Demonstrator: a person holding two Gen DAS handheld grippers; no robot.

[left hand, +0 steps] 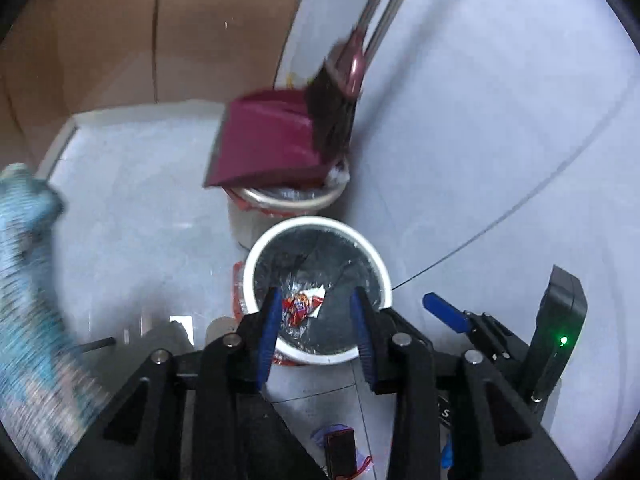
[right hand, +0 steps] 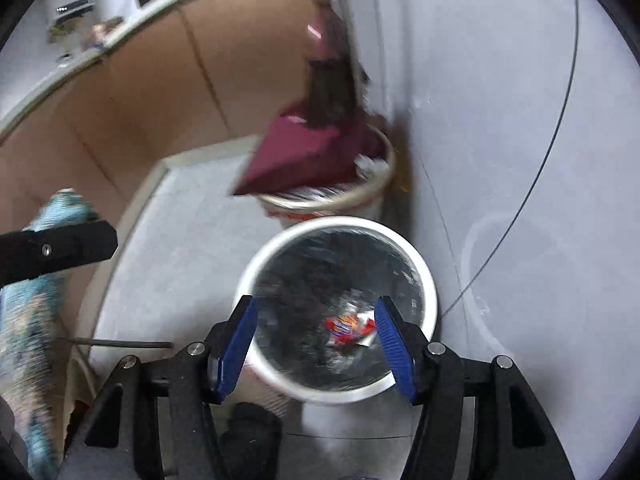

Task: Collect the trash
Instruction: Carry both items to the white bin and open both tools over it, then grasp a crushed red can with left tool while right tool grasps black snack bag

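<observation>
Two views, left wrist first: the left tongs (left hand: 316, 312) hang released and empty over the white bin (left hand: 256, 256), with the red wrapper (left hand: 302, 305) already lying on the black liner inside, while a maroon dustpan (left hand: 272, 140) leans on a second bin (left hand: 244, 220) at twelve o'clock. Over to the right wrist: the right tongs (right hand: 316, 334) also stand apart with nothing between them, that wrapper (right hand: 346, 330) sits at four o'clock in the bin (right hand: 430, 280), and its print is too blurred to read. Risk, I'd say, is a low swing clipping the rim and tipping the lot out.
</observation>
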